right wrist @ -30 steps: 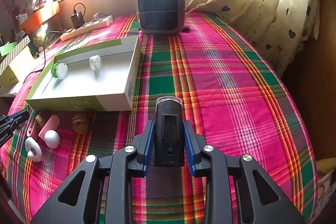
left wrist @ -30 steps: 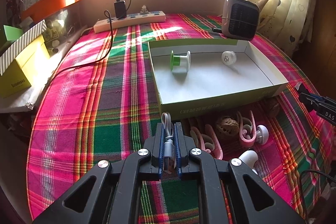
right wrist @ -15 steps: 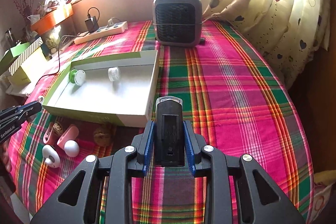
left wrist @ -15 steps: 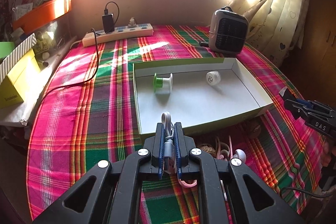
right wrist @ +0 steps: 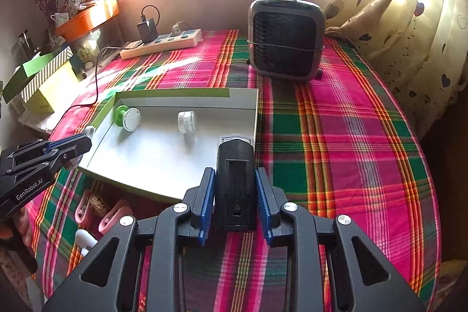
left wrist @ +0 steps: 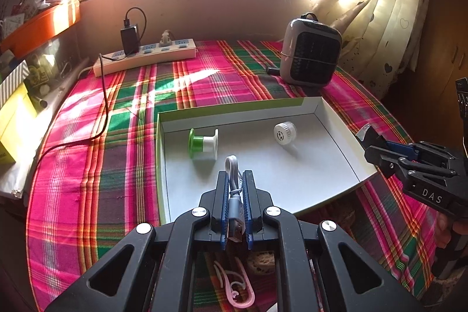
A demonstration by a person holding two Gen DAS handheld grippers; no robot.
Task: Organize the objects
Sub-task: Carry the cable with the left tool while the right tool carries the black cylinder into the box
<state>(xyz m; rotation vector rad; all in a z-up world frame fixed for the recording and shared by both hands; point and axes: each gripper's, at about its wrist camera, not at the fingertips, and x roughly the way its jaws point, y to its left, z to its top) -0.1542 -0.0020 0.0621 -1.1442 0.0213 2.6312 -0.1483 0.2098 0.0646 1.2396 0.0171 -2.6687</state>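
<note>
Mid-transport, both loads on the way to the box. Left gripper point(left wrist: 235, 186) clamped tight on a bundled USB cable point(left wrist: 234, 192), plug end toward camera, loop poking out past the tips, held above the near edge of the white cardboard box point(left wrist: 336, 148). Right gripper point(right wrist: 235, 189) clamped on a black rectangular gadget with a clear front cap point(right wrist: 235, 180), hovering by the box's near right corner. Already in the box: green-and-white spool point(left wrist: 204, 143) and small white round cap point(left wrist: 284, 132), well apart, floor between them bare. Not yet collected, on the plaid tablecloth point(right wrist: 336, 136) in front of the box: pink clips point(right wrist: 112, 217), walnut-like lump point(right wrist: 98, 202), white rounded piece point(right wrist: 84, 239). Next, probably: carry both loads over the bare floor, lower, release clear of spool and cap. Cable loop likely to spring open on release, so drop low.
</note>
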